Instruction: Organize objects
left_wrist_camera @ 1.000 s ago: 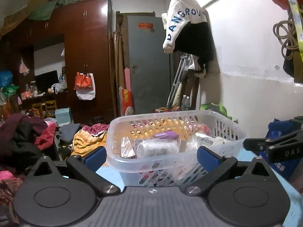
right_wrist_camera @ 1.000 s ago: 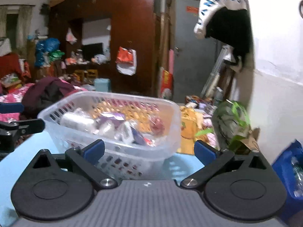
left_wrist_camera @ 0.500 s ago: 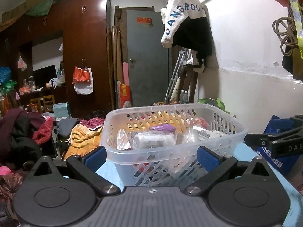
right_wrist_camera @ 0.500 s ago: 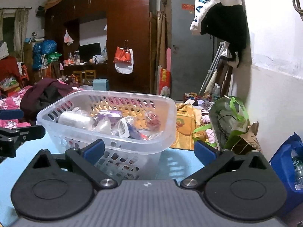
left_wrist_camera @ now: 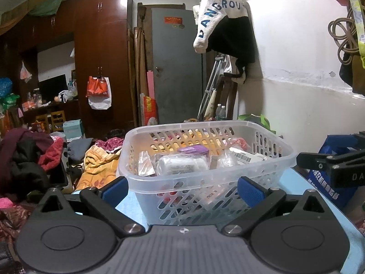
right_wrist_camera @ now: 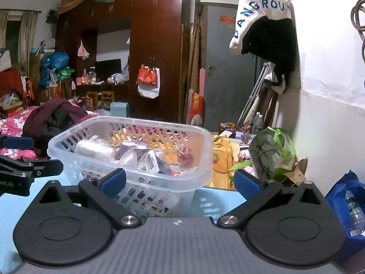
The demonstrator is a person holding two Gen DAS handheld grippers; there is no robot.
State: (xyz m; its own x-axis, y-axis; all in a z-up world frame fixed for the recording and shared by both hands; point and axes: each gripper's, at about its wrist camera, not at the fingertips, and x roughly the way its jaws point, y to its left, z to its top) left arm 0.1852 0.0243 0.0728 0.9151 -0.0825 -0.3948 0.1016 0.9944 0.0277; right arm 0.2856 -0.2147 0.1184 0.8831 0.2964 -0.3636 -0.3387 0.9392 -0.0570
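A clear plastic basket (left_wrist_camera: 282,157) stands on a light blue table (left_wrist_camera: 132,203). It holds a white roll (left_wrist_camera: 182,165), a purple packet (left_wrist_camera: 192,149) and several wrapped items. My left gripper (left_wrist_camera: 182,189) is open and empty, its blue pads either side of the basket's near wall. In the right wrist view the basket (right_wrist_camera: 205,141) sits left of centre on the table (right_wrist_camera: 209,203). My right gripper (right_wrist_camera: 180,182) is open and empty just in front of it. Each gripper shows at the edge of the other's view.
A white wall (left_wrist_camera: 296,91) runs along the right with a hanging jacket (left_wrist_camera: 223,22). A blue bag (right_wrist_camera: 349,207) with a bottle sits at the right. A green bag (right_wrist_camera: 273,153) and clothes piles (left_wrist_camera: 27,155) lie beyond the table. A wardrobe (left_wrist_camera: 100,57) stands behind.
Both views have drawn back and risen slightly, so the basket sits a little lower and farther. Both grippers stay open and empty.
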